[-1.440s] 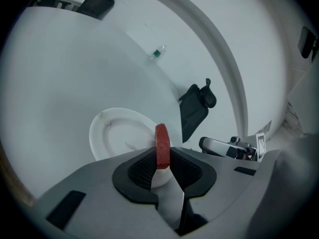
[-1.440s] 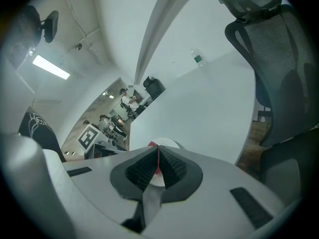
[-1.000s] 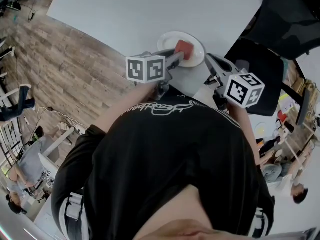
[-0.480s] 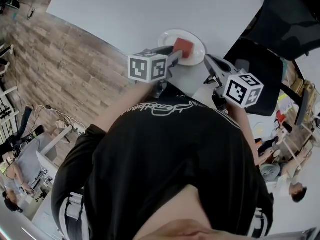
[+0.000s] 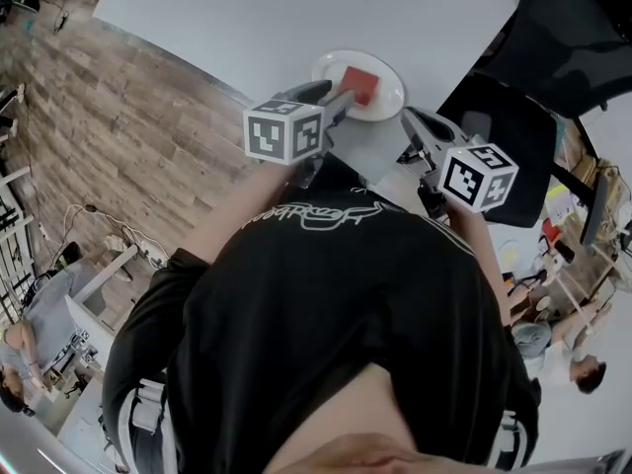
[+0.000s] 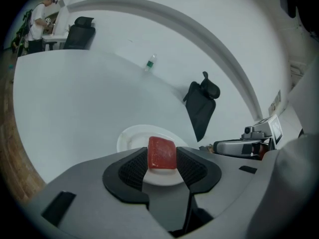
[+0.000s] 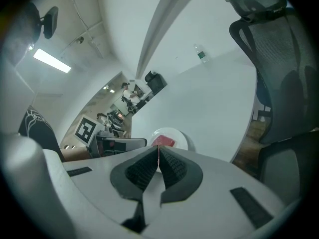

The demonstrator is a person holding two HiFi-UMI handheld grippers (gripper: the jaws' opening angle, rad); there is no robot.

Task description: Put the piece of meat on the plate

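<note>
Meat [image 5: 359, 85] on plain white plate [image 5: 391, 94]

Wood floor [image 5: 128, 136], white table [image 5: 247, 18], black chair [image 5: 513, 136]

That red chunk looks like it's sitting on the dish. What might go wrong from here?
The left gripper is opening its jaws with the piece of meat between them; it might stick to a pad and lift off. Pulling back carelessly might also nudge the plate.
</note>
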